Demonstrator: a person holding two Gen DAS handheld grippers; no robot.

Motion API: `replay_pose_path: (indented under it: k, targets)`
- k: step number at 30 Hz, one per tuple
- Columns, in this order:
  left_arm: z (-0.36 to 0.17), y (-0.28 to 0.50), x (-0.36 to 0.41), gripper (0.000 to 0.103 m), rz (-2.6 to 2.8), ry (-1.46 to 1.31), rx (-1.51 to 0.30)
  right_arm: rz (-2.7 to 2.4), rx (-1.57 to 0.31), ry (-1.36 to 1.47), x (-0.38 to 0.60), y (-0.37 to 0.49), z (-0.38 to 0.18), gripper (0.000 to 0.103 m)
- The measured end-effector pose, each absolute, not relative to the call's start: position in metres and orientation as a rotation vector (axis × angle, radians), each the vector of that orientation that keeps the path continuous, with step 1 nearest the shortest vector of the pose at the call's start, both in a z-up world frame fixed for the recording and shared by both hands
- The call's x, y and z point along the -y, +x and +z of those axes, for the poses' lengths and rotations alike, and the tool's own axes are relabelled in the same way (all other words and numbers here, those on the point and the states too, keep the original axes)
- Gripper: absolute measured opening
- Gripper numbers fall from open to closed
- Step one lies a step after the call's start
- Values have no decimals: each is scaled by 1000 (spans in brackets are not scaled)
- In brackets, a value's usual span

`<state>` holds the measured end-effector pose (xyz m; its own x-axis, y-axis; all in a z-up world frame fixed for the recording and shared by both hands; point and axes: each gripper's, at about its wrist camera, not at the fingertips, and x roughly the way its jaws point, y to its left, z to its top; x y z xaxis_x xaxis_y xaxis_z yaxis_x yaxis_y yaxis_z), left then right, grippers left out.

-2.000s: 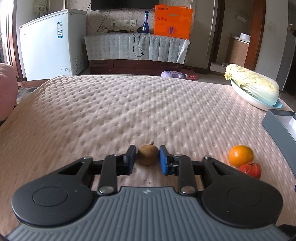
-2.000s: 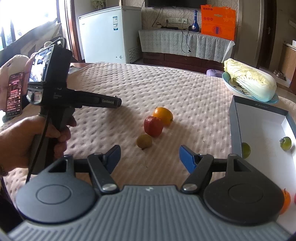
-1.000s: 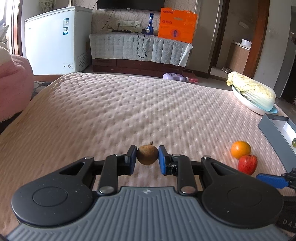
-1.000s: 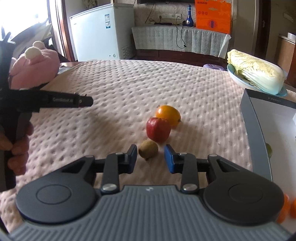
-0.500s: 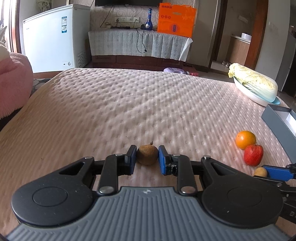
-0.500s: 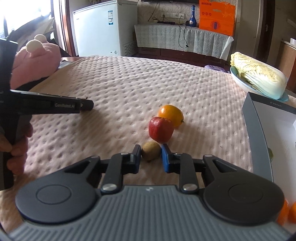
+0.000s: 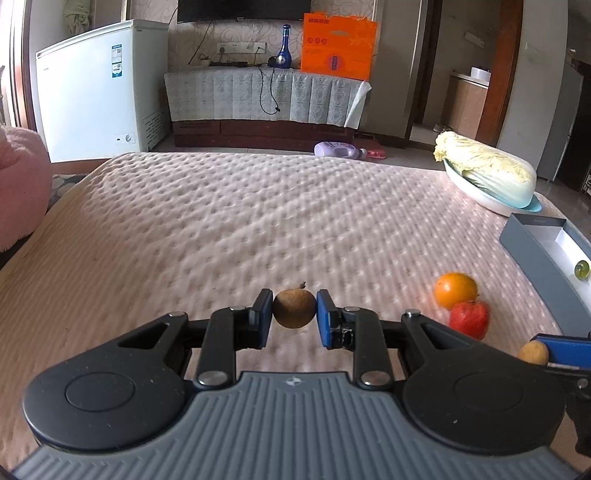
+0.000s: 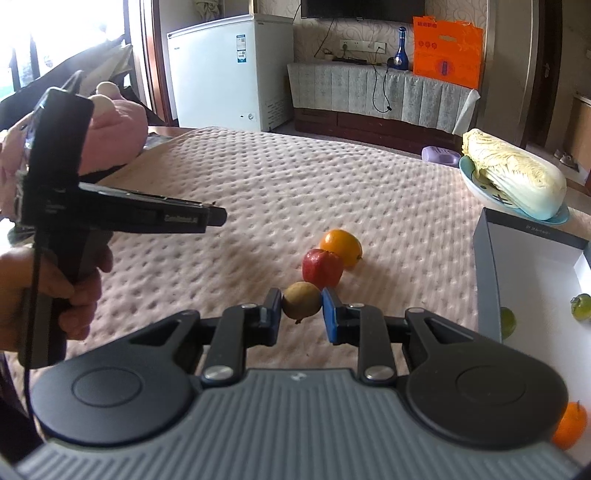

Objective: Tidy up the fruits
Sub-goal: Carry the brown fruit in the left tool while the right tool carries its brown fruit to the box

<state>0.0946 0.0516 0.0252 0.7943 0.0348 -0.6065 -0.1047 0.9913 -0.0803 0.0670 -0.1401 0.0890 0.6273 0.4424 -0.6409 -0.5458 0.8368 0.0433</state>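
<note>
left gripper: pale lettering along its side, blurred, not readable | white freezer: stickers with print too small to read | orange bag: printed marks, unreadable | grey box: tiny rim lettering, illegible

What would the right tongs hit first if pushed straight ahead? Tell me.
Probably the red apple. The right tongs, shut on a small brown fruit, point at it, with the orange just behind. Depth is hard to judge.

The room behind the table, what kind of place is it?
Most likely a living room at home: a white chest freezer, a television on the wall, and a cloth-covered cabinet below it.
</note>
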Motion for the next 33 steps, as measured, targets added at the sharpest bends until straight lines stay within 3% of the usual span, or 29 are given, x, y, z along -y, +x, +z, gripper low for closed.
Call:
replay_pose_path:
  k: [33]
  targets:
    - [58,107,32,30,-51,-82,-577,560,-638,-117,190,57,111,27]
